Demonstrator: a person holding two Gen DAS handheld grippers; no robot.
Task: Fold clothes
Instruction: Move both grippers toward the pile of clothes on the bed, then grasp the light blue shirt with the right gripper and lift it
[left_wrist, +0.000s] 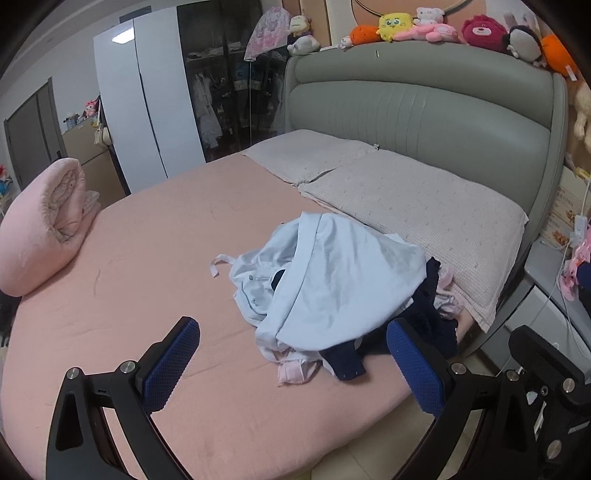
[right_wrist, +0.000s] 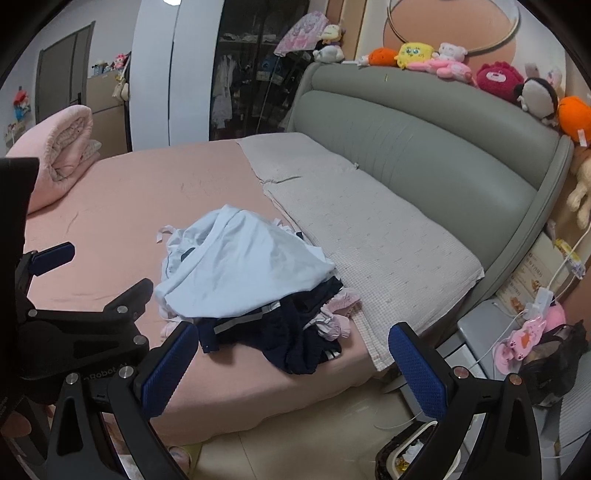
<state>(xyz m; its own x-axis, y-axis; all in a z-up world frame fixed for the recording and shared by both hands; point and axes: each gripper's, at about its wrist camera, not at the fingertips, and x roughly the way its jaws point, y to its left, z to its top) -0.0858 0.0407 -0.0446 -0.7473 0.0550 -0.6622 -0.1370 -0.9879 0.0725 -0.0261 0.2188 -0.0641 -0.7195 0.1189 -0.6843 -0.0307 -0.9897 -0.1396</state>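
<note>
Both the left gripper (left_wrist: 291, 354) and right gripper (right_wrist: 293, 363) hovered with jaws spread wide and empty, near a heap of clothes (left_wrist: 332, 284) lying on the pink bed (left_wrist: 155, 240), just beside the near pillow (left_wrist: 424, 218).
</note>
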